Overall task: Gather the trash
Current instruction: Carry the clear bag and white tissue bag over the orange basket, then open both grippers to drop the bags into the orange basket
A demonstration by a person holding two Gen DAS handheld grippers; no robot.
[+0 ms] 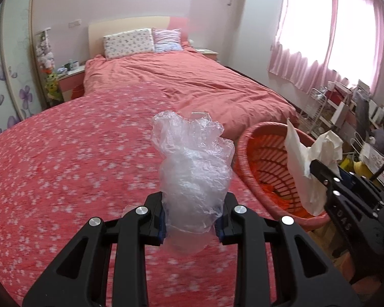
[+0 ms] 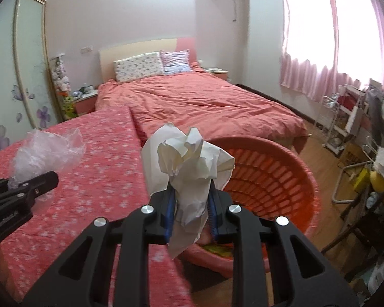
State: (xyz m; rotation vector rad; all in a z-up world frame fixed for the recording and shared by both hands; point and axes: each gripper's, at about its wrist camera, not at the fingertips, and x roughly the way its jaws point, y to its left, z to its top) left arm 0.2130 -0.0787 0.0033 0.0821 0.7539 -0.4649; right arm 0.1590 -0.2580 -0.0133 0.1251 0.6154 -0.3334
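My left gripper [image 1: 192,217] is shut on a crumpled clear plastic bag [image 1: 192,158], held above the flowered red bedspread. My right gripper [image 2: 190,215] is shut on a crumpled white paper [image 2: 192,163], held over the near rim of the red slatted basket [image 2: 274,179]. In the left wrist view the right gripper [image 1: 317,176] shows at the right with the white paper [image 1: 304,158] hanging over the basket [image 1: 263,158]. In the right wrist view the left gripper [image 2: 38,181] and its plastic bag [image 2: 46,153] are at the left. Some orange and green scraps lie in the basket's bottom.
The red basket stands on the wooden floor [image 2: 317,138] beside the bed [image 2: 204,102]. Pillows [image 2: 138,69] lie at the headboard. A white wire rack [image 2: 332,120] and cluttered shelves stand at the right under pink curtains [image 2: 332,38]. A nightstand [image 2: 85,99] stands at the far left.
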